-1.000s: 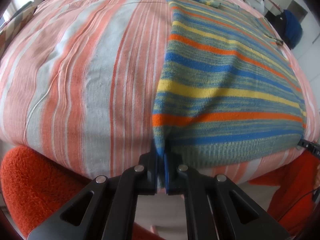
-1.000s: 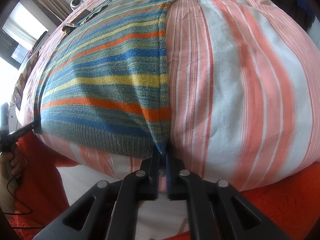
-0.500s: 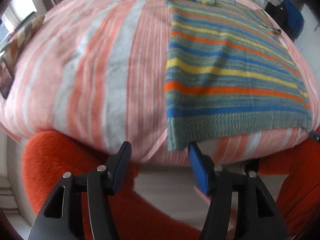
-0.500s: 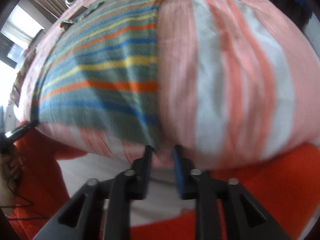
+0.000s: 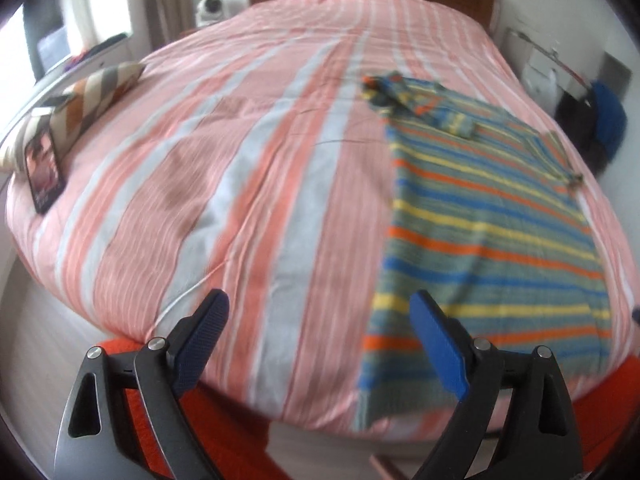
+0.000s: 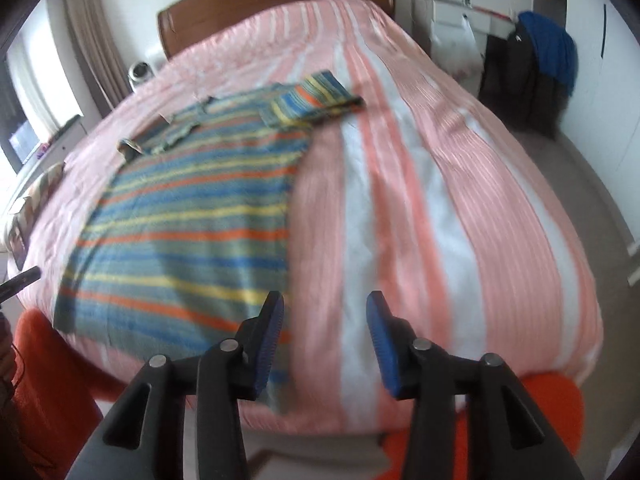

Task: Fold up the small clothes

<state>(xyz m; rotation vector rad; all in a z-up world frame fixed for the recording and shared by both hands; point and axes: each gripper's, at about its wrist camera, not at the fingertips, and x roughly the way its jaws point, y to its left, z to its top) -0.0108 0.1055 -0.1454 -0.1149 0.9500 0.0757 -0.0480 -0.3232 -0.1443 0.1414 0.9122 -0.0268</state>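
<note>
The striped knit sweater (image 5: 492,240) lies flat on the near part of the bed, its ribbed hem at the near edge and its body reaching toward the headboard. One sleeve (image 6: 316,98) is folded across the shoulder area at the far end. It rests on the pink-and-white striped bedspread (image 5: 256,168), with a patterned pillow (image 5: 80,100) and a dark tablet-like object (image 5: 44,172) well apart at the far left edge.

Both tools are free of the cloth. The left gripper (image 5: 316,328) has its jaws spread wide, having just been opening, with nothing between them — the sweater's left hem corner sits below and beyond the right-hand pad. The right gripper (image 6: 324,332) stands partly apart, its jaws also just opening, empty, above the sweater's right hem corner.

The garment looks laid out and smoothed, so the fold proper is likely next. To do it well, take 2 matching points on 1 edge, pinch only the knit and not the bedspread beneath, and carry both hands together at equal height so the stripes line up. Knit this soft will sag and stretch if pulled unevenly — keep light tension between the grippers.
</note>
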